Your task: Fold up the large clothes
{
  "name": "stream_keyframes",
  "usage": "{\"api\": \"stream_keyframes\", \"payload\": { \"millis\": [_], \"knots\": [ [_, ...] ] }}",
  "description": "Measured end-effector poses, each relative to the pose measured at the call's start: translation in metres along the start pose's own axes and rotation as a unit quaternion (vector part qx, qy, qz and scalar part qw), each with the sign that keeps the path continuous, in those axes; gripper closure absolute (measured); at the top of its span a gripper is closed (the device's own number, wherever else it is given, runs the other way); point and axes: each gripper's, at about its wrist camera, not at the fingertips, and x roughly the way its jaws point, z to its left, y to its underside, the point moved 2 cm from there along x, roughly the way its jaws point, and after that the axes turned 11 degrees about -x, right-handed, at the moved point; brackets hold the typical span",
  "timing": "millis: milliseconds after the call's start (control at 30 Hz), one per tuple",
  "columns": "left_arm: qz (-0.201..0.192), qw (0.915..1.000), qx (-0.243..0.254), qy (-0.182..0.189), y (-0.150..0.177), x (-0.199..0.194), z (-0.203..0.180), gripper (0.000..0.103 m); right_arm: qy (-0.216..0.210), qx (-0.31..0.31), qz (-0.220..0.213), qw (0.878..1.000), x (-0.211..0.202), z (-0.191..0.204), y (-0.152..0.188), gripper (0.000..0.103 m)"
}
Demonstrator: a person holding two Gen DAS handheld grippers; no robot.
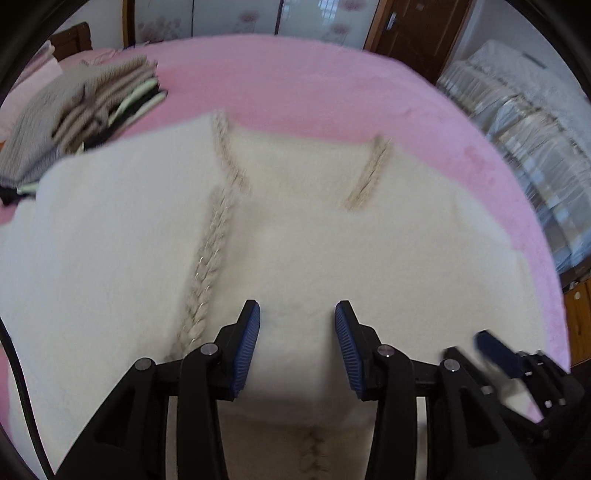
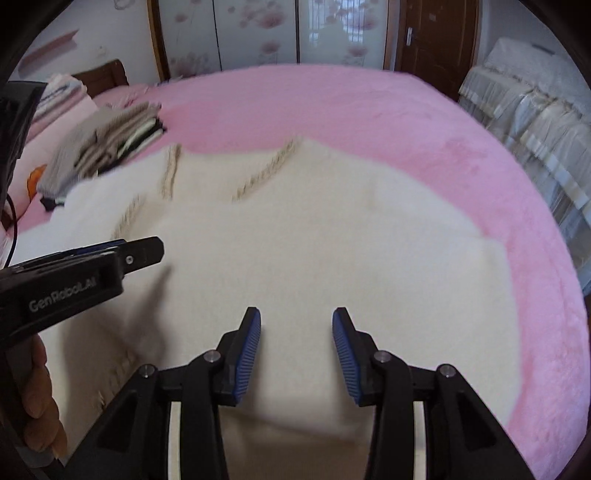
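A pink-covered bed [image 2: 369, 110] fronts floral frosted sliding doors [image 2: 258, 33] and a brown wooden door [image 2: 436, 40].

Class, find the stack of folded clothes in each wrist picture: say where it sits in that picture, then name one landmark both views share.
Left wrist view: the stack of folded clothes lies upper left on the pink blanket, past the cream garment's far left corner.
Right wrist view: the stack is again upper left, above the left tool.
Shared landmark: the brown door, top right.
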Motion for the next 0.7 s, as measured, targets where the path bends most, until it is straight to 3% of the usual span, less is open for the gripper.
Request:
{"api": "stream_keyframes", "payload": {
  "millis": [100,167,233,300,333,367,400,467,600,700],
  "knots": [
    [-0.018,0.9995,0.026,0.004,0.005,0.000,0.005,0.060,0.042,-0.005,-0.005,0.999,-0.004,-0.017,0.017,0.065],
    [-0.014,0.9995,0.027,0.011,0.004,0.000,0.009,0.060,0.096,-0.004,-0.002,0.995,-0.011,-0.043,0.029,0.065],
    [-0.009,0.9996,0.019,0.020,0.002,0.002,0.011,0.060,0.123,0.017,0.000,0.992,-0.019,-0.072,0.043,0.066],
    [-0.009,0.9996,0.017,0.022,0.003,0.005,0.009,0.060,0.117,0.047,-0.003,0.992,-0.028,-0.097,0.058,0.085],
    [-0.011,0.9995,0.020,0.020,0.004,0.005,0.008,0.060,0.144,0.055,0.004,0.988,-0.032,-0.107,0.065,0.084],
    [-0.013,0.9995,0.024,0.017,0.003,0.007,0.007,0.060,0.152,0.062,0.005,0.986,-0.034,-0.115,0.071,0.069],
    [-0.016,0.9994,0.027,0.013,0.003,0.008,0.006,0.060,0.143,0.076,0.001,0.987,-0.035,-0.122,0.077,0.065],
    [-0.020,0.9992,0.033,0.004,0.004,0.008,0.003,0.060,0.127,0.100,0.003,0.987,-0.033,-0.125,0.081,0.065],
    [-0.015,0.9995,0.028,0.002,0.004,0.007,0.001,0.055,0.164,0.080,0.009,0.983,-0.031,-0.111,0.074,0.065],
    [-0.008,0.9997,0.022,0.003,0.004,0.002,0.000,0.051,0.169,0.096,0.011,0.981,-0.035,-0.112,0.073,0.065]
  ]
}}
